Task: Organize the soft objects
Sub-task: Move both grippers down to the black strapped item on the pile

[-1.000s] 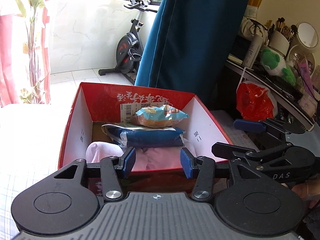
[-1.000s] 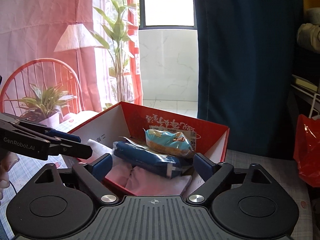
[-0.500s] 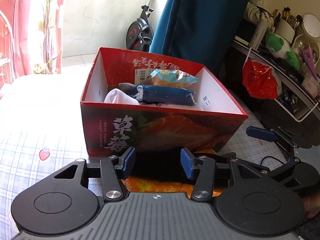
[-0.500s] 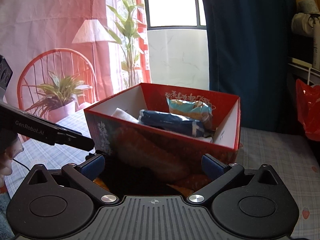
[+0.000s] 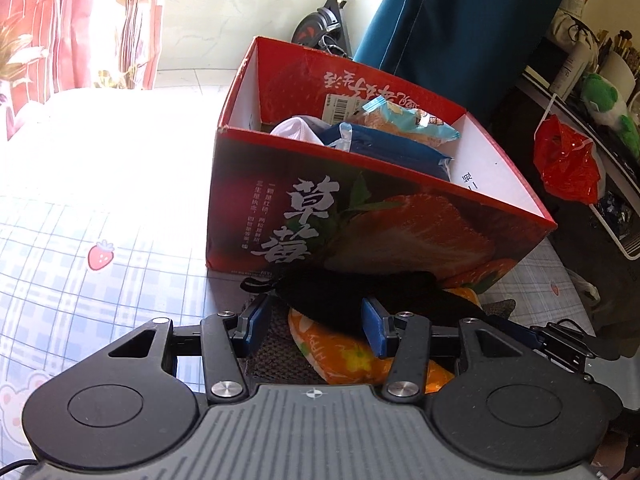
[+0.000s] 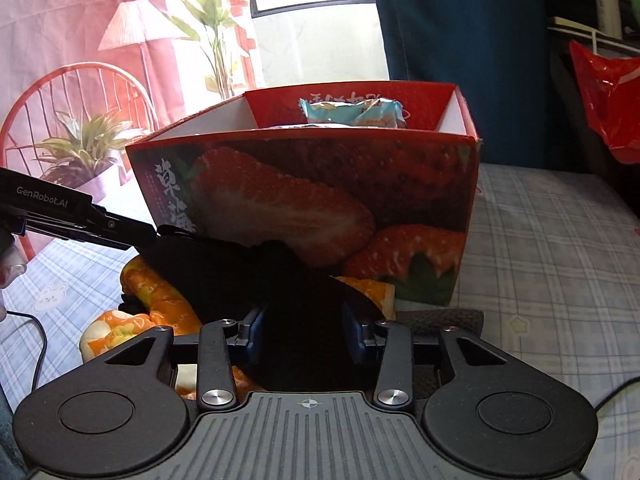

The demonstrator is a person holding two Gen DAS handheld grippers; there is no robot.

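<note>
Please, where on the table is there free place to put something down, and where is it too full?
Free: the checked tablecloth left of the strawberry box, and the cloth right of the box in the right wrist view. Crowded: in front of the box, where the black cloth lies over the orange item between both grippers. Inside the box, packets fill most of it.

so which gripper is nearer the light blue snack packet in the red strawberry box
Neither clearly. The left gripper and the right gripper are both low in front of the red strawberry box, at the black cloth; the light blue snack packet lies inside near the box's far wall.
</note>
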